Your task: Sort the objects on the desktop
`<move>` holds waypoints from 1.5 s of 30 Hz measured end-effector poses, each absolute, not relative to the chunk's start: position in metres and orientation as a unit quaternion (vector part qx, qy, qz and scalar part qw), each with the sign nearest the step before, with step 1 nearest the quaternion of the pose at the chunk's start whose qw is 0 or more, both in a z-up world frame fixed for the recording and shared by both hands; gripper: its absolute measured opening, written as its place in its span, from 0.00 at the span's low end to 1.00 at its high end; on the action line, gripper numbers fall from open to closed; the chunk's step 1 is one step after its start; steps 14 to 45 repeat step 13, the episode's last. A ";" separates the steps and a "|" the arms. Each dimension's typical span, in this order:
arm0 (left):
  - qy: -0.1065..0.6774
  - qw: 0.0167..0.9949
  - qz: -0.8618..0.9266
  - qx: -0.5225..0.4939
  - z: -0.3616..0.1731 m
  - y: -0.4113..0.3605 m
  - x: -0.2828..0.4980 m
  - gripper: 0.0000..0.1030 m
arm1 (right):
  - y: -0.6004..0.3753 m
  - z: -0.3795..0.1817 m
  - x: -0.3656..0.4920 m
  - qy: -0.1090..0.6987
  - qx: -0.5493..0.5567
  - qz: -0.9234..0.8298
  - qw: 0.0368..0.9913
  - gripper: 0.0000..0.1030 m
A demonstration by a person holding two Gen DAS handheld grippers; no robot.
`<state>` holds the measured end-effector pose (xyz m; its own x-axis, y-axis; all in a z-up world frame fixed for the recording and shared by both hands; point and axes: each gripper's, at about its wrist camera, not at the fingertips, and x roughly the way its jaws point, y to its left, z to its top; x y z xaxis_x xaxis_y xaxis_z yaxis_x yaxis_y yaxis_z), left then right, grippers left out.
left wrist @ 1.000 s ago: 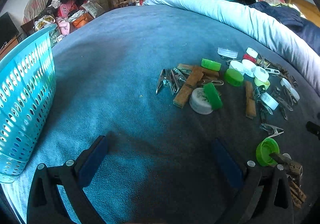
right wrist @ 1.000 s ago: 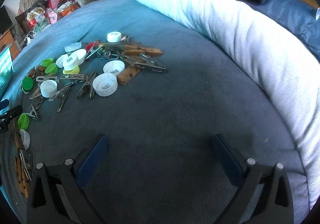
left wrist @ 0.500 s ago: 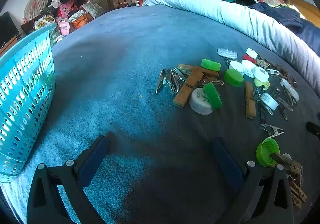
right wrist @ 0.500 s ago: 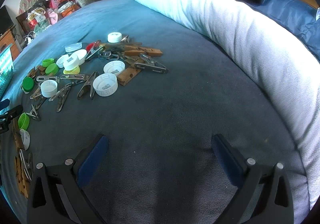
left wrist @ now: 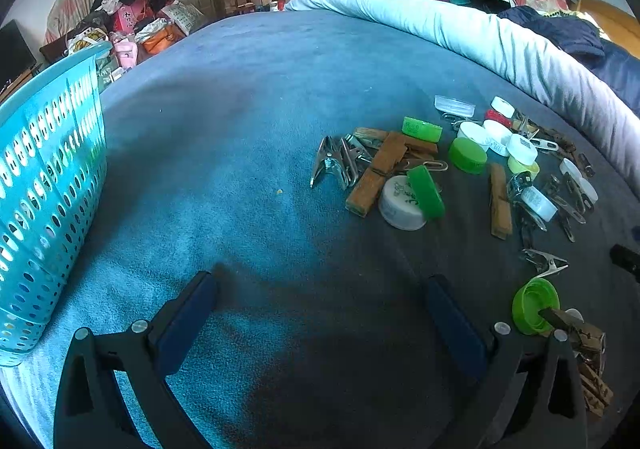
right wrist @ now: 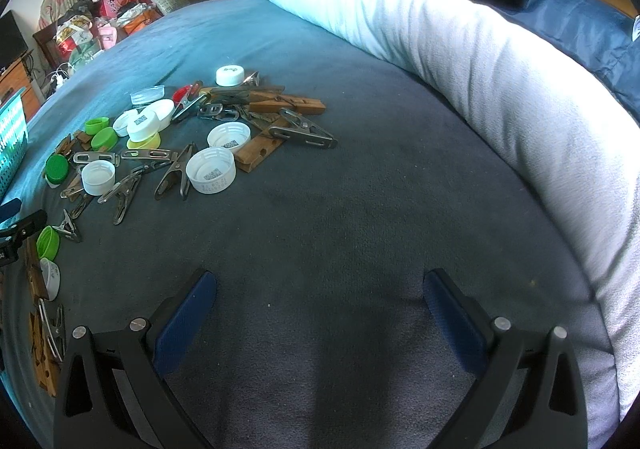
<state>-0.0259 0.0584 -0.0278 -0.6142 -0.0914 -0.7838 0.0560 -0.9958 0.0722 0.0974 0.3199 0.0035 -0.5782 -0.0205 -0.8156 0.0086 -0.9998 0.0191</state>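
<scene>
A scatter of bottle caps and clothespins lies on a blue-grey bed cover. In the left wrist view a wooden clothespin [left wrist: 376, 173], a metal clip [left wrist: 334, 165], a white cap [left wrist: 400, 205] and a green cap [left wrist: 467, 155] sit ahead and to the right. My left gripper [left wrist: 318, 291] is open over bare cover, nothing between its fingers. In the right wrist view a white cap [right wrist: 211, 170], a metal clip [right wrist: 302, 128] and wooden clothespins [right wrist: 286, 101] lie ahead to the left. My right gripper [right wrist: 320, 289] is open and holds nothing.
A turquoise perforated basket [left wrist: 44, 177] stands at the left of the left wrist view. A rolled white quilt [right wrist: 500, 81] runs along the right side of the bed. A green cap [left wrist: 534, 305] and more wooden clothespins [left wrist: 588, 361] lie close by the left gripper's right finger.
The left gripper has shifted slightly, so the basket sits a little further left in its view. The right view is almost unchanged. Both grippers stay open.
</scene>
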 end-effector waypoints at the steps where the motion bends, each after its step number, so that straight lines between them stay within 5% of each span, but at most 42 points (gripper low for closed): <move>1: -0.019 0.041 -0.898 0.438 -0.028 0.058 -0.030 1.00 | 0.320 0.003 0.097 -0.007 0.459 -0.888 0.008 1.00; 45: -0.019 0.039 -0.898 0.437 -0.021 0.044 -0.016 1.00 | 0.319 0.003 0.097 -0.007 0.459 -0.888 0.008 1.00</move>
